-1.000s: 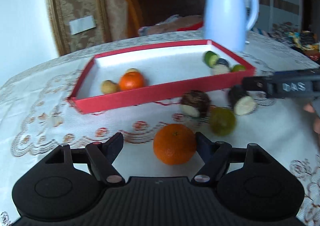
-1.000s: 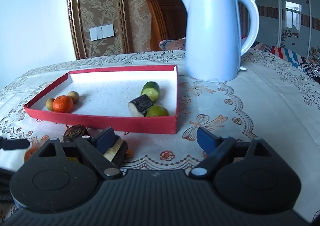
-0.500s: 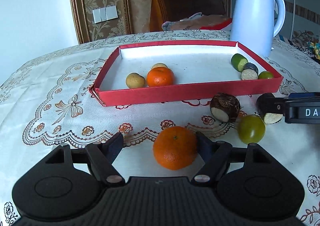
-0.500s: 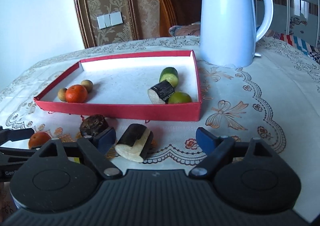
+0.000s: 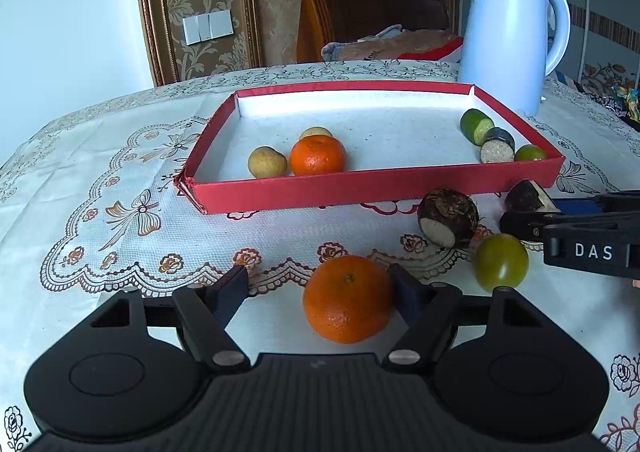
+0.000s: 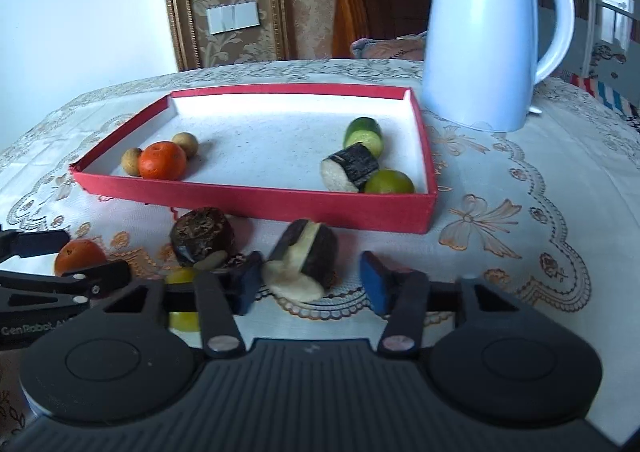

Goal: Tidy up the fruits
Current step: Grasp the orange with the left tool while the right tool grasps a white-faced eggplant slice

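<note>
A dark-skinned cut piece (image 6: pixel 301 262) is bracketed on the bench by the closing right hand-held gripper (image 6: pixel 310 280), not yet clamped; its long axis runs from 1 to 7 o'clock, and the red tray (image 6: pixel 256 201) lies at 12 o'clock.

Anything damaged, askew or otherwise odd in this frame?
Yes, one thing: the shallow red cardboard tray looks split at its near-left corner, where the wall splays outward. Four pieces lie outside it on the lace tablecloth, but they look simply not yet sorted.
</note>
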`<act>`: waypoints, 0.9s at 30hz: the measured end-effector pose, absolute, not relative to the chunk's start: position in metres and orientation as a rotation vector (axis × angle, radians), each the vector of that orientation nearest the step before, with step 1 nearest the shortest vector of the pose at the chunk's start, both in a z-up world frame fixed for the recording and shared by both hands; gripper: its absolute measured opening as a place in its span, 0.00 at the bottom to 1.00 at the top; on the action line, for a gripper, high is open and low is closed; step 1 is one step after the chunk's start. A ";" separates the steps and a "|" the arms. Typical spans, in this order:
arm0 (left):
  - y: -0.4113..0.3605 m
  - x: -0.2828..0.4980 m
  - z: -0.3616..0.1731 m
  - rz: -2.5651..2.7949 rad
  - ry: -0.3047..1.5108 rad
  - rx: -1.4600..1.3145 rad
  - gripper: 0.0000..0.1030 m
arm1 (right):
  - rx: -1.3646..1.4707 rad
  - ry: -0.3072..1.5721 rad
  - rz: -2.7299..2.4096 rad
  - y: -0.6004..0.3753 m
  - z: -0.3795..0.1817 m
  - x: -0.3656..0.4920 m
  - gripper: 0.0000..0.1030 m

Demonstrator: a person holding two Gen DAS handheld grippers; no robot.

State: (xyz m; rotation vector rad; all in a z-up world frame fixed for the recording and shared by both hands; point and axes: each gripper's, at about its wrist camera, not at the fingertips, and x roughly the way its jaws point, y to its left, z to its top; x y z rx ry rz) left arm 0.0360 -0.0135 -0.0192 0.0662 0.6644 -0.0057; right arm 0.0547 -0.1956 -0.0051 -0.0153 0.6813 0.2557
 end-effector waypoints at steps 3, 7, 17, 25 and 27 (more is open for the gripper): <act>-0.018 0.034 -0.019 -0.023 0.653 0.089 0.62 | -0.022 0.677 0.264 -0.194 -0.005 0.053 0.34; -0.026 0.031 -0.019 -0.051 0.637 0.134 0.46 | -0.028 0.674 0.261 -0.193 -0.005 0.053 0.33; -0.032 0.027 -0.019 -0.057 0.626 0.162 0.40 | -0.018 0.662 0.265 -0.195 -0.004 0.051 0.33; -0.029 0.025 -0.017 -0.049 0.614 0.157 0.40 | -0.005 0.620 0.266 -0.198 0.000 0.045 0.31; -0.028 0.024 -0.015 -0.048 0.601 0.151 0.40 | -0.006 0.605 0.262 -0.199 0.001 0.043 0.31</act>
